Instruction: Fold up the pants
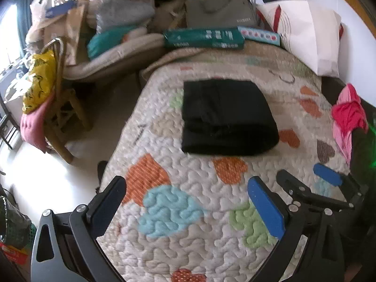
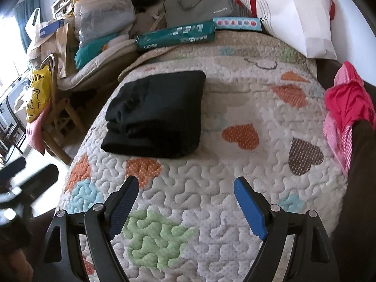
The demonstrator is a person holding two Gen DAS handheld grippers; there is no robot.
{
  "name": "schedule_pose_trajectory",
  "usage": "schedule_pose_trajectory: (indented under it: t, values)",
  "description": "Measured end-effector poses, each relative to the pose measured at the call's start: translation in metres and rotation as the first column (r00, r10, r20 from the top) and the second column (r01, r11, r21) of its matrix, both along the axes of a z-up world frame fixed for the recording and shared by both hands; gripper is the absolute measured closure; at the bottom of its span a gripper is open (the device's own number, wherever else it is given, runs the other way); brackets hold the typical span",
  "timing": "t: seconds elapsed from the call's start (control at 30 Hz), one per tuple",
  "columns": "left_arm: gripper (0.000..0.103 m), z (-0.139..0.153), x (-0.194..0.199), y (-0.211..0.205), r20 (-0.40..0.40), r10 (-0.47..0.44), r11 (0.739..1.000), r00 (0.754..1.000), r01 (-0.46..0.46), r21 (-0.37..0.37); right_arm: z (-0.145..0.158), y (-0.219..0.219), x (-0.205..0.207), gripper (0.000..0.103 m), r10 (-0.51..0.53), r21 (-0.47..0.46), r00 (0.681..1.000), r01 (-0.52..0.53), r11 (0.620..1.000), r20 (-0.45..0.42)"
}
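My left gripper and right gripper hang spread and empty; the black pants look folded, though blurred, so I'd only tidy edges

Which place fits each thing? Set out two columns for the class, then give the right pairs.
Things:
1. black pants
2. pink garment
3. green box
4. yellow bag

Places:
A. at the quilt's far end
B. folded on the quilt
C. on a chair beside the bed
D. at the bed's right edge

Pairs: 1-B, 2-D, 3-A, 4-C
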State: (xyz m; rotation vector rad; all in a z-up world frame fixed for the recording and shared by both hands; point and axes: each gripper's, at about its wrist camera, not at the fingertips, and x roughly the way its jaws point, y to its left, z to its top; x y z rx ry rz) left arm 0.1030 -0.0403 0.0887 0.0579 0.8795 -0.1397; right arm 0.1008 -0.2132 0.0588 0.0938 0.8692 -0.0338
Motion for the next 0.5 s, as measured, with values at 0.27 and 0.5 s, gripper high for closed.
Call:
schedule_pose_trajectory:
  t: [0.27, 0.5]
  values:
    - [0.0, -0.01, 0.008, 0.001, -0.039, -0.004, 1.0, 0.999, 0.004, 0.005, -0.012, -0.001, 0.003, 0.016, -0.015, -0.003, 0.999, 0.015, 1.0, -0.039]
    - [0.0, -0.014, 0.012, 0.005, -0.045, 0.011, 1.0, 0.999, -0.011, 0.008, -0.02, 0.001, 0.004, 0.016, -0.024, -0.032, 0.998, 0.022, 0.999, -0.062]
